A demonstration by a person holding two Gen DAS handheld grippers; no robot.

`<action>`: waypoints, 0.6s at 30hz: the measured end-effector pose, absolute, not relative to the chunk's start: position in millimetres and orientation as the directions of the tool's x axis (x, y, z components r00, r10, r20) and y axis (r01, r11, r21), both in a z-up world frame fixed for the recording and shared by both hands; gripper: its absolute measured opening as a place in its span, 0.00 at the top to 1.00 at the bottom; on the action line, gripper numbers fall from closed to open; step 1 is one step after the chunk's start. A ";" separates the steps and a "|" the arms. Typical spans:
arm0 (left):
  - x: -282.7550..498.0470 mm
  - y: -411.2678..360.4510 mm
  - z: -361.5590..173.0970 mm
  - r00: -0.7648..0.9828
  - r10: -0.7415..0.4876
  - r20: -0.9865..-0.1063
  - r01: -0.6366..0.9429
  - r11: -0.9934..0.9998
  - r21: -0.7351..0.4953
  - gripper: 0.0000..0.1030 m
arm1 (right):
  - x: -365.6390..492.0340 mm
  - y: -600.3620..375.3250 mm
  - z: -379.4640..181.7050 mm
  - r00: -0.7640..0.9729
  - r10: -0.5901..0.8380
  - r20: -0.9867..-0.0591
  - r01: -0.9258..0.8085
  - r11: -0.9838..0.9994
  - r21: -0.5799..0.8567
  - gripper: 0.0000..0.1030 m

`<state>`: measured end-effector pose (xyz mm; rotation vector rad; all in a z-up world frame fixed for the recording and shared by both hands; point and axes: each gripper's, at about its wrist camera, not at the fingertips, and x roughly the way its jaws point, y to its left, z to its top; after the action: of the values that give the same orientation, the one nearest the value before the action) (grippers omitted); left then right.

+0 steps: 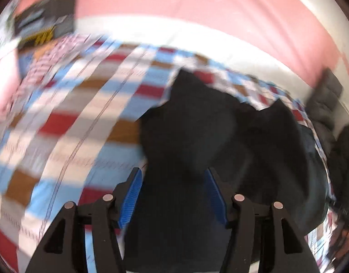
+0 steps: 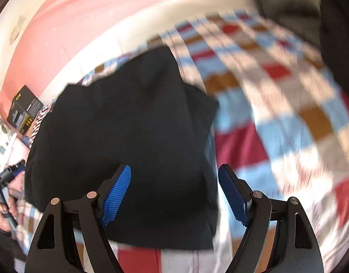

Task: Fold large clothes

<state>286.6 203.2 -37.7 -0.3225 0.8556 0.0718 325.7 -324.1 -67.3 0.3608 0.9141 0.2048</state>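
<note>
Ahead of the left gripper (image 1: 173,190), whose jaws stand apart, the black garment (image 1: 220,136) fills the way from 12 to 3 o'clock; the checked bedspread (image 1: 83,104) lies bare from 9 to 11 o'clock, up to a dark box (image 1: 47,20) at 10 o'clock. For the right gripper (image 2: 174,191), jaws also apart, the garment (image 2: 129,125) blocks 10 to 12 o'clock, while bare bedspread (image 2: 276,113) runs from 1 to 4 o'clock, and dark clothing (image 2: 299,4) sits at 1 o'clock

The dark box (image 2: 24,111), far left of the right tool (image 2: 174,193), carries printed labels and yellow markings, but none can be read.
</note>
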 end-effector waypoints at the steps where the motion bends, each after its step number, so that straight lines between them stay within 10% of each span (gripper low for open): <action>1: 280.2 213.4 -48.2 0.637 -0.069 -0.768 -0.219 0.939 -0.266 0.39 | 323.2 -326.6 -73.7 0.581 0.358 -0.731 -0.018 0.903 0.429 0.23; 7: 267.6 243.4 -87.4 0.628 -0.151 -0.764 -0.290 0.865 -0.410 0.14 | 326.6 -343.5 -107.2 0.529 0.493 -0.691 0.059 0.791 0.609 0.06; 14: 296.5 234.6 -117.9 0.629 -0.312 -0.712 -0.256 0.782 -0.568 0.08 | 346.8 -336.5 -119.7 0.486 0.565 -0.667 0.069 0.736 0.673 0.01; 18: 309.3 208.8 -112.2 0.600 -0.297 -0.743 -0.233 0.823 -0.517 0.24 | 350.7 -322.5 -118.3 0.467 0.577 -0.671 0.064 0.734 0.676 0.23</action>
<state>309.3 208.8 -112.2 -0.6260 0.9438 -0.0399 350.7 -322.5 -118.3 0.7030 1.0554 0.3482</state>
